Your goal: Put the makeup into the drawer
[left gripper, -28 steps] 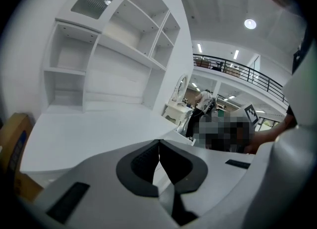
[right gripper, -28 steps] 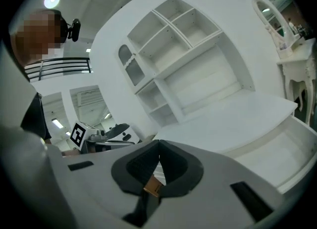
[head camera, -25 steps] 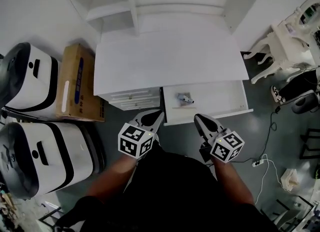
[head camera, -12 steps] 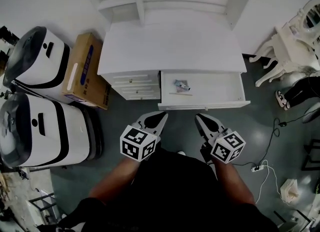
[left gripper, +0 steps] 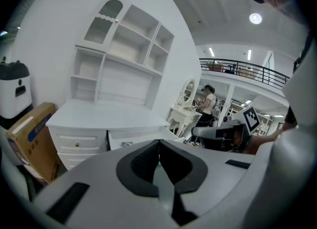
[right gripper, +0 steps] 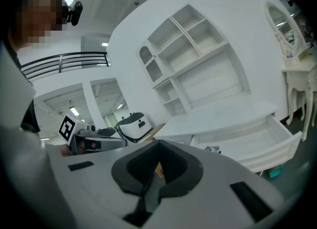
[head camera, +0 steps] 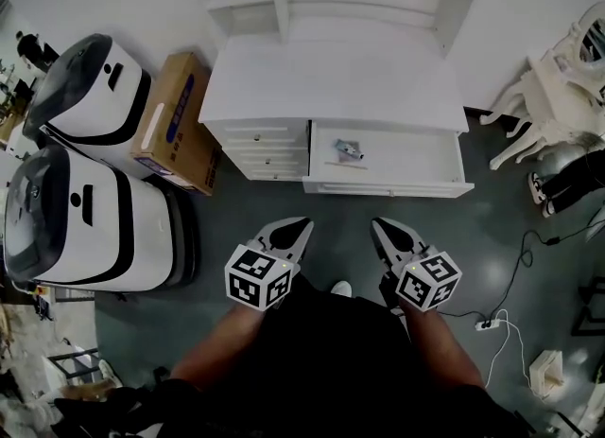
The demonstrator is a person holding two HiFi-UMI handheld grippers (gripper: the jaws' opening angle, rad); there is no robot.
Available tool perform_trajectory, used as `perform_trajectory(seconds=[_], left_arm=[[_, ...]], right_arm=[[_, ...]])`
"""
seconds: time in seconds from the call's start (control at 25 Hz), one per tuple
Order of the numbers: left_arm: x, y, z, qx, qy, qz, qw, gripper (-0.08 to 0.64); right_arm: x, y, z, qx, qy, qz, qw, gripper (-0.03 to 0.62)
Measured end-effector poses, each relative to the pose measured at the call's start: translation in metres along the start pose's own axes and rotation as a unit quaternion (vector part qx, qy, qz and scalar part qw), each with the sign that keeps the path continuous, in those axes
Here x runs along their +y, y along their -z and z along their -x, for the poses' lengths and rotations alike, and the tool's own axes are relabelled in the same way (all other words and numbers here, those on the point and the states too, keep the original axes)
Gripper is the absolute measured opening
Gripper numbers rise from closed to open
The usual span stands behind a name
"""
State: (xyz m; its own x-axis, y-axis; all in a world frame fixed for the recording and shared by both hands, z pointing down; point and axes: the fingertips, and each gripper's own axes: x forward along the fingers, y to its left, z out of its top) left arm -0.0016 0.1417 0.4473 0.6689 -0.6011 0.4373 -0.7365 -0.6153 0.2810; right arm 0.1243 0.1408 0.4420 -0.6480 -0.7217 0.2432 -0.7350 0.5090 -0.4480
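Note:
The white drawer (head camera: pixel 413 159) of the white desk (head camera: pixel 331 81) stands pulled out. Inside it lie a small makeup item (head camera: pixel 347 149) and a thin stick (head camera: pixel 346 166). Both grippers hang over the grey floor, well short of the drawer front. My left gripper (head camera: pixel 300 227) is shut with nothing in it, its tips meeting in its own view (left gripper: pixel 158 147). My right gripper (head camera: pixel 381 227) is shut and empty too (right gripper: pixel 157 162). The right gripper view shows the drawer (right gripper: pixel 262 141) with the makeup item (right gripper: pixel 213 149) in it.
Two large white machines (head camera: pixel 90 96) (head camera: pixel 85 223) and a cardboard box (head camera: pixel 175 124) stand left of the desk. A white chair (head camera: pixel 558 77) is at the right, with a cable and power strip (head camera: pixel 487 323) on the floor. A person (left gripper: pixel 208 102) stands far off.
Both grippers have drawn back from the desk, staying shut. The desk and open drawer now sit farther up and smaller in the head view, with more floor between them and the grippers.

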Motion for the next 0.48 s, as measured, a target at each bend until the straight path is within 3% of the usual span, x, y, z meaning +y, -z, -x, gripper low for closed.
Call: perform_trajectory(seconds=[0.48], left_arm=[[0.010,-0.016,-0.007,0.013,0.025,-0.026,0.9992,0.011]], right_arm=[[0.003,0.003,-0.011,0.005,0.037,0.004,0.999,0.026]])
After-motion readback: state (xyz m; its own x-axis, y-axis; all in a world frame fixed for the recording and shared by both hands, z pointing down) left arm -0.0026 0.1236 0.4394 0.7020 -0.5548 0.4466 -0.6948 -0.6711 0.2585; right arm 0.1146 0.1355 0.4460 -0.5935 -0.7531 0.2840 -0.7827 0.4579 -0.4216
